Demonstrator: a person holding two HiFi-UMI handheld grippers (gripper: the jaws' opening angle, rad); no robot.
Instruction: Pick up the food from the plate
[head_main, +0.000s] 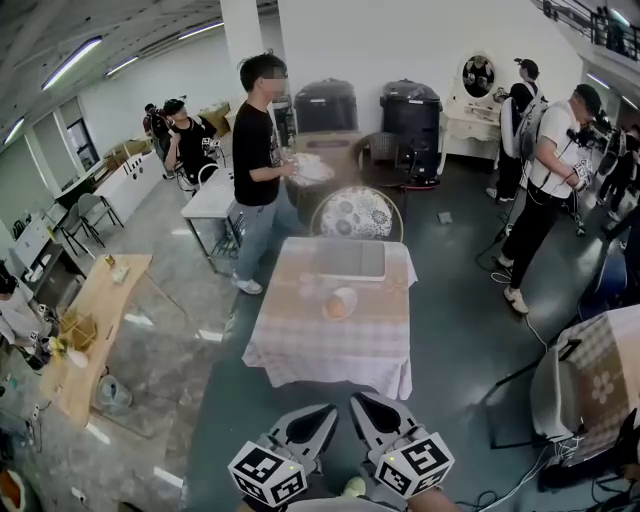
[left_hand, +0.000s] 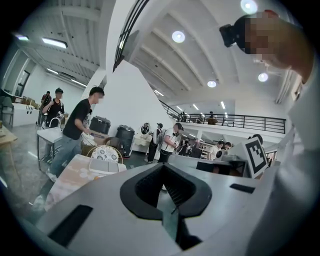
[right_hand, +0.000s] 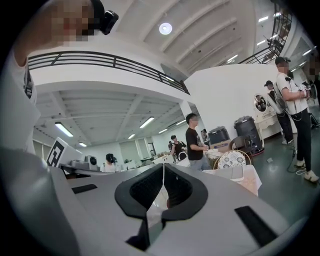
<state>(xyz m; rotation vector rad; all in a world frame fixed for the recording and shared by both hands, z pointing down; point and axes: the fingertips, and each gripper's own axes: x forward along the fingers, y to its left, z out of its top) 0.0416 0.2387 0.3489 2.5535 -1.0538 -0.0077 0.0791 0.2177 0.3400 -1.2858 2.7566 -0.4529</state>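
Note:
A small plate (head_main: 341, 302) with a pale orange piece of food (head_main: 335, 307) sits near the middle of a table with a checked cloth (head_main: 300, 345), several steps ahead of me. A grey tray (head_main: 350, 260) lies behind the plate. Both grippers hang low at the bottom of the head view, well short of the table. My left gripper (head_main: 322, 412) has its jaws together with nothing between them, and so has my right gripper (head_main: 360, 402). The left gripper view shows the left gripper (left_hand: 163, 166) tips touching, the table (left_hand: 75, 176) far off. In the right gripper view the right gripper (right_hand: 164, 165) is likewise shut and bare.
A person in a black T-shirt (head_main: 258, 165) stands behind the table beside a round-backed chair (head_main: 356, 213). A wooden table (head_main: 95, 320) is at the left and another clothed table (head_main: 600, 385) at the right. People with equipment (head_main: 545, 190) stand at the back right, and cables lie on the floor.

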